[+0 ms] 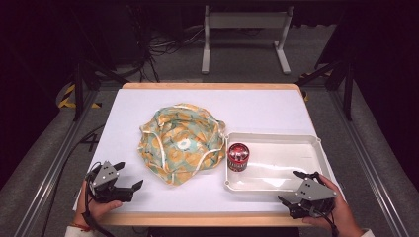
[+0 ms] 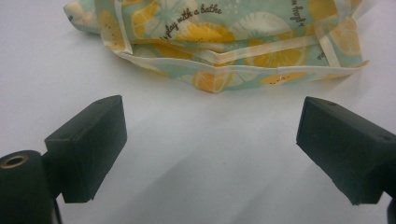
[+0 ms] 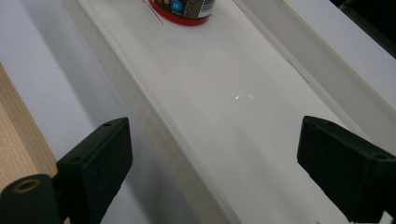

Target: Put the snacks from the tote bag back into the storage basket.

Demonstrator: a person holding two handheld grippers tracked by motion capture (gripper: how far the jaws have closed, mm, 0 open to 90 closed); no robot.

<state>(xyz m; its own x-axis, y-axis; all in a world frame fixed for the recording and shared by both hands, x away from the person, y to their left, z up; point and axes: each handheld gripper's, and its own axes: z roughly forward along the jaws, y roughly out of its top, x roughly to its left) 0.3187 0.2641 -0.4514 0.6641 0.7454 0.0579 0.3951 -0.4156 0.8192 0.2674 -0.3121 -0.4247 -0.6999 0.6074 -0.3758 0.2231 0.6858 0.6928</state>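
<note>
- While both hands rest at the near edge of the table (image 1: 163, 101), the left gripper (image 1: 127, 175) sits at the lower left of the high view with its jaws spread wide, nothing between them.
- In the left gripper view the left gripper (image 2: 210, 144) has only bare white tabletop between its two black pads; the cloth bag (image 2: 224, 42) with its lemon print lies across the top of the frame, well clear of the pads.
- At the lower right of the high view the right gripper (image 1: 294, 186) also holds its jaws spread — empty, touching nothing.
- In the right gripper view the right gripper (image 3: 212, 156) hovers over the near wall of the white tray (image 3: 224, 107); the red can (image 3: 184, 9) stands at the top edge of the frame, well apart from the jaws.
- From above, the cloth bag (image 1: 180, 143) lies crumpled at the middle of the table, its right edge just beside the white tray (image 1: 296, 140).
- Standing upright in the tray's left end is the red can (image 1: 238, 157); the rest of the tray floor is bare.
- Open white tabletop lies between the left gripper and the bag's lower edge — the wooden table edge runs just below both hands.
</note>
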